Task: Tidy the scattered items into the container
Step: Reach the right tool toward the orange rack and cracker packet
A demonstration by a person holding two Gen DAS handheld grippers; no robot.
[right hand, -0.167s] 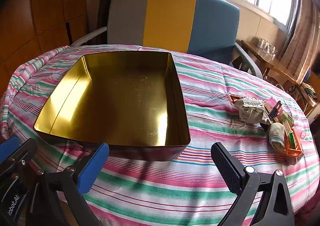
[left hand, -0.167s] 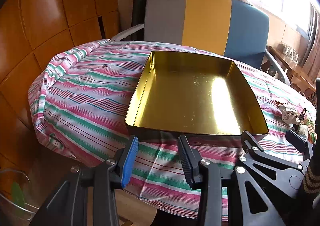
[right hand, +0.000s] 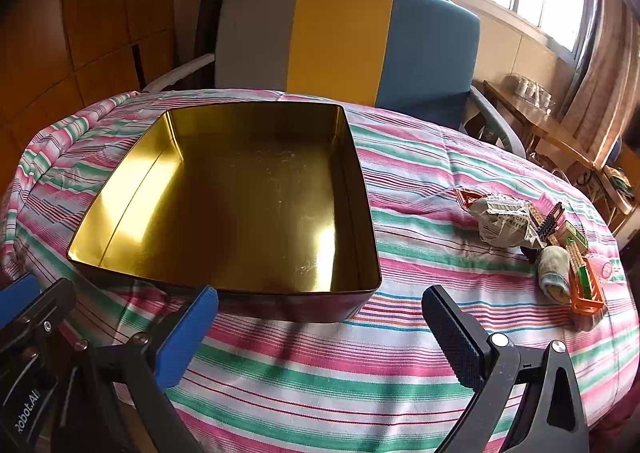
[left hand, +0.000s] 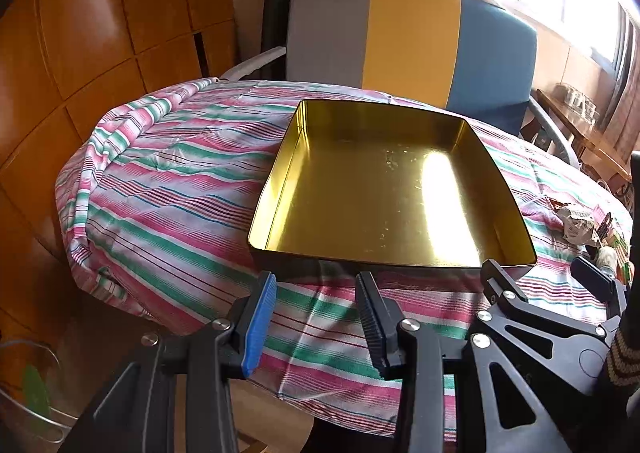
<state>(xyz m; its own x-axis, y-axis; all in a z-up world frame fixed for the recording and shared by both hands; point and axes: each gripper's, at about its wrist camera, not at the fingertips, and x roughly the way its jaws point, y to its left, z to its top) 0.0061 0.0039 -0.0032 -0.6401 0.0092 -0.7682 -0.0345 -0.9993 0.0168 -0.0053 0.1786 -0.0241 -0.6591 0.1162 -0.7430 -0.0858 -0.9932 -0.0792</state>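
An empty gold tin [left hand: 276,181] [right hand: 120,189] lies open on the striped tablecloth. To its right sits a small heap: a crumpled paper packet [right hand: 502,223] [left hand: 576,219], a black comb [right hand: 550,223], a rolled sock [right hand: 554,273] and an orange plastic clip [right hand: 586,289]. My left gripper [left hand: 316,317] hovers open just before the tin's near edge, holding nothing. My right gripper [right hand: 320,317] is open wide and empty over the cloth in front of the tin's near right corner, well left of the heap. It also shows in the left wrist view as the right gripper [left hand: 540,273].
A grey, yellow and blue armchair [right hand: 340,41] stands behind the round table. Orange wooden panels [left hand: 100,33] line the left wall. A wooden side table [right hand: 532,109] stands by the window on the right. The tablecloth [right hand: 320,385] hangs over the near edge.
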